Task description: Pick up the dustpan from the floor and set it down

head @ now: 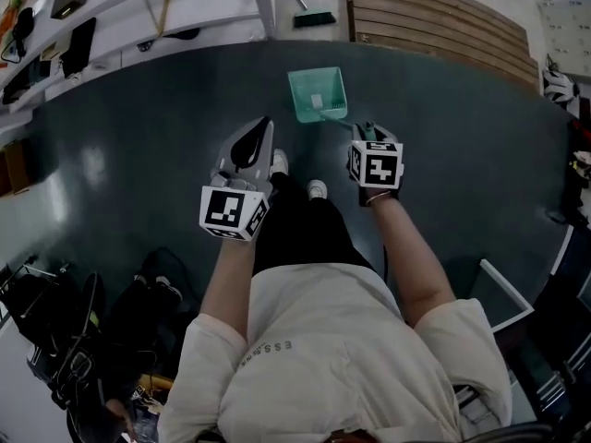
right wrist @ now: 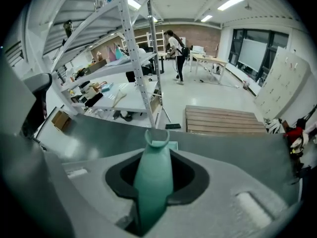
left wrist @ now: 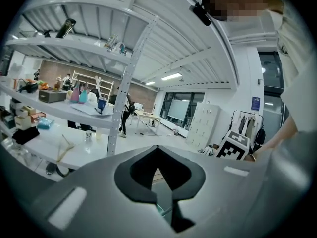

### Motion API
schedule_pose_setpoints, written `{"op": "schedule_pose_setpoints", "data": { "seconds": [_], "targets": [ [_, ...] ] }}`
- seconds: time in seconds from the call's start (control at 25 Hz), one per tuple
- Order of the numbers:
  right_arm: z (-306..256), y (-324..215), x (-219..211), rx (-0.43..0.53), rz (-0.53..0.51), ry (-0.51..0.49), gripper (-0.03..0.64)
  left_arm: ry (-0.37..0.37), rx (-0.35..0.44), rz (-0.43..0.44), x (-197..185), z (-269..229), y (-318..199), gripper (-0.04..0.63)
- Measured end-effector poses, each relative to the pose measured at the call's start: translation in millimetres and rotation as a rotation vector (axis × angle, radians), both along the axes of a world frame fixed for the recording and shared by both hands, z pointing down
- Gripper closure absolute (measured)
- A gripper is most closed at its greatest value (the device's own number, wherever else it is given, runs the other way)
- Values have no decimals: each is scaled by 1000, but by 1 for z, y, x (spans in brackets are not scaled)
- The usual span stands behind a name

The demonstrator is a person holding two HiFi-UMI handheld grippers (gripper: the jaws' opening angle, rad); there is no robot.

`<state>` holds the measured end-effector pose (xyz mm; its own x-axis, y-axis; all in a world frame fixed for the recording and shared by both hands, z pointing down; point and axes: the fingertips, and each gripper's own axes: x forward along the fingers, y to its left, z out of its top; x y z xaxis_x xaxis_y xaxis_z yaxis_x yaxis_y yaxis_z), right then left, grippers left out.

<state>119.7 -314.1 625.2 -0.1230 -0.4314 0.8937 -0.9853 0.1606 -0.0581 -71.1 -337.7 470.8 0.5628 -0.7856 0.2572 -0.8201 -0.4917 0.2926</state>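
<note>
The dustpan (head: 317, 95) is grasped by its handle (right wrist: 153, 180) in the fingers of the right gripper (head: 367, 137), with the pan held out ahead over the dark floor (head: 138, 155). Whether it touches the floor cannot be told. The left gripper (head: 251, 146) is clenched on nothing. For a clean set-down, the pan should be lowered flat, its front lip level, and the grasp loosened only once the floor bears it. No surface is involved; the floor is smooth and glossy. White shelving (right wrist: 133, 58) is seen beyond, with a slatted wooden pallet (right wrist: 225, 119) alongside.
</note>
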Motion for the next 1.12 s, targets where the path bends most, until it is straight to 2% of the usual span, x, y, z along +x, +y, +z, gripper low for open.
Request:
{"op": "schedule_pose_setpoints", "data": {
  "seconds": [0.36,0.48,0.72,0.84,0.96,1.12],
  "targets": [
    [75,-21,-32,-58,-4,18,541,40,-60,-25,-13,41,-19,586],
    [89,-23,-43,-64,-16,21,541,59,-67,-45,-23,57,-18,586],
    [100,-13,-62,-72,-22,9,541,44,-79,-70,-34,73,-14,586],
    [108,2,-67,-119,4,-14,537,42,-82,-71,-35,77,-8,586],
    [111,15,-73,-180,43,-72,491,27,-84,-69,-35,76,-3,586],
    [93,18,-82,-118,9,-88,454,9,-81,-65,-41,74,4,586]
  ]
}}
